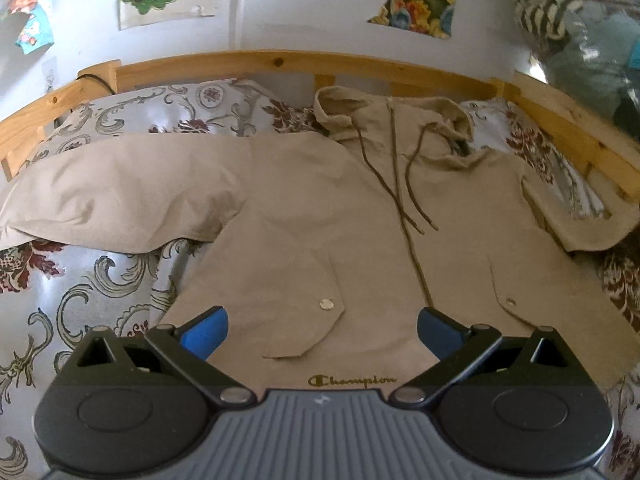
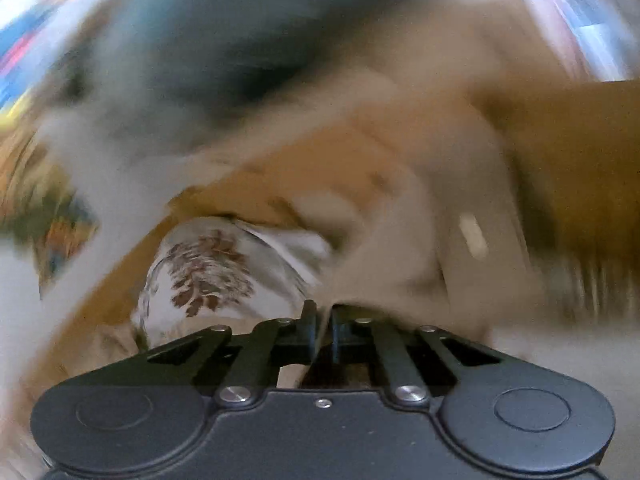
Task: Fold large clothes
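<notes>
Blue pads tip the left gripper (image 1: pixel 322 332), spread wide just above the tan jacket's (image 1: pixel 320 208) hem. That smooth cloth lies flat ahead on a swirly flowered bedsheet (image 1: pixel 80 304), hood far off by the wooden bed frame (image 1: pixel 280 62). Right gripper (image 2: pixel 323 316) looks pinched on tan cloth, though everything is blurry.

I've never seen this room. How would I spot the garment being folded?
Look at the wooden-framed bed with floral bedding. Spread across it lies a beige hooded jacket. Unlike the patterned sheets, it is plain tan, with dark drawstrings and a Champion logo.
</notes>
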`<state>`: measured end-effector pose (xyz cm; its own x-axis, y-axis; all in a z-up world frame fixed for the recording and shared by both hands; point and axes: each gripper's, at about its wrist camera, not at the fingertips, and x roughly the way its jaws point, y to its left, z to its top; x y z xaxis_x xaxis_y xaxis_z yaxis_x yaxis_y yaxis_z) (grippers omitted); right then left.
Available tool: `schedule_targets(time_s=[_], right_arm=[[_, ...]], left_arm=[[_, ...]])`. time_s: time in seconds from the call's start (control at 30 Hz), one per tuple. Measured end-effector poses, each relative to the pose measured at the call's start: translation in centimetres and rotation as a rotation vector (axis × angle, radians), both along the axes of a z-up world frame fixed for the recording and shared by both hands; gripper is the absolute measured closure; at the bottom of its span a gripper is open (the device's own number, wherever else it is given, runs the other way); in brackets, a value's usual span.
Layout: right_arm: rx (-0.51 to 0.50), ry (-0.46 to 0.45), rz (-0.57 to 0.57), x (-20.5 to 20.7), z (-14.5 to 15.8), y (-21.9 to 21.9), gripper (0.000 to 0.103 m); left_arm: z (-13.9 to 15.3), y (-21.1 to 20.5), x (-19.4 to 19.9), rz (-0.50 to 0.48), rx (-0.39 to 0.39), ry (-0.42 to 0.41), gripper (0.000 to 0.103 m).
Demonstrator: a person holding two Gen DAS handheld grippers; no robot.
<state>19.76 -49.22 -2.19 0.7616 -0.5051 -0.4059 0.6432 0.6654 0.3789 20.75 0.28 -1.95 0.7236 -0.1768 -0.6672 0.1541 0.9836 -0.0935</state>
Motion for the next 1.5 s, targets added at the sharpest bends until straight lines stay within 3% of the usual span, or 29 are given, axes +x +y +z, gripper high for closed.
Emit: schedule_targets(time_s=[0.1, 0.2, 0.3, 0.37, 0.43, 0.47, 0.53, 0.57, 0.67, 0.7, 0.73, 0.83, 0.93, 1.03, 1.17, 1.27, 1.37, 1.5], right_arm=[[-0.43, 0.038, 0.151, 3.5, 3.1, 6.6, 0.1], [-0.92, 0.069, 0.409, 6.9, 3.6, 15.7, 0.101], [-1.368, 0.177, 0.744, 8.4, -0.6, 25.0, 0.101], [-1.532, 0.282, 0.923, 8.4, -4.3, 28.7, 0.101], [-1.646, 0.36, 1.026, 7.4, -7.9, 31.0, 0.094], [-1.644, 0.387, 1.066, 7.0, -9.1, 31.5, 0.089], [-1.547, 0.441, 1.117, 6.1, -10.2, 31.8, 0.055], [-1.484, 0.459, 1.141, 5.7, -10.3, 31.8, 0.047], [-1.275, 0.497, 1.172, 3.7, -8.1, 31.3, 0.037], [-1.211, 0.496, 1.167, 3.0, -7.2, 30.8, 0.029], [-1.15, 0.485, 1.151, 2.4, -6.3, 30.1, 0.02], [-1.025, 0.413, 1.037, 2.0, -5.0, 27.7, 0.009], [-0.986, 0.39, 0.879, 4.3, -5.4, 24.3, 0.009], [-0.918, 0.411, 0.73, 6.6, -6.5, 20.3, 0.009], [-0.69, 0.397, 0.587, 8.8, -7.2, 14.8, 0.014], [-0.525, 0.362, 0.562, 9.2, -7.9, 11.3, 0.024], [-0.426, 0.342, 0.568, 9.2, -8.6, 9.2, 0.037], [-0.335, 0.279, 0.585, 8.9, -8.7, 8.5, 0.051]], left_arm=[[0.1, 0.7, 0.2, 0.028, -0.014, -0.014, 0.001], [0.2, 1.7, 0.5, 0.075, -0.034, -0.023, 0.001], [0.2, 2.8, 0.9, 0.117, -0.059, -0.021, 0.001], [0.1, 3.5, 1.1, 0.135, -0.071, -0.021, 0.001], [-0.1, 4.0, 1.3, 0.148, -0.071, -0.024, 0.001], [-0.3, 4.1, 1.5, 0.149, -0.071, -0.023, 0.001], [-0.7, 4.1, 1.9, 0.144, -0.07, -0.015, 0.001], [-0.9, 4.1, 2.1, 0.138, -0.075, -0.011, 0.001], [-1.6, 4.0, 2.7, 0.109, -0.101, 0.002, 0.001], [-1.9, 3.9, 2.9, 0.095, -0.113, 0.007, 0.001], [-2.3, 3.9, 3.1, 0.083, -0.126, 0.013, 0.001], [-3.3, 3.2, 3.5, 0.049, -0.15, 0.016, 0.001], [-4.3, 0.7, 4.5, -0.026, -0.106, -0.01, 0.001], [-5.0, -3.2, 5.9, -0.156, 0.011, -0.066, 0.001], [-5.6, -9.9, 8.1, -0.31, 0.108, -0.163, 0.001], [-7.0, -15.9, 9.7, -0.446, 0.172, -0.144, 0.002], [-9.1, -20.2, 10.4, -0.539, 0.249, -0.107, 0.02], [-10.9, -22.8, 11.2, -0.512, 0.294, -0.069, 0.038]])
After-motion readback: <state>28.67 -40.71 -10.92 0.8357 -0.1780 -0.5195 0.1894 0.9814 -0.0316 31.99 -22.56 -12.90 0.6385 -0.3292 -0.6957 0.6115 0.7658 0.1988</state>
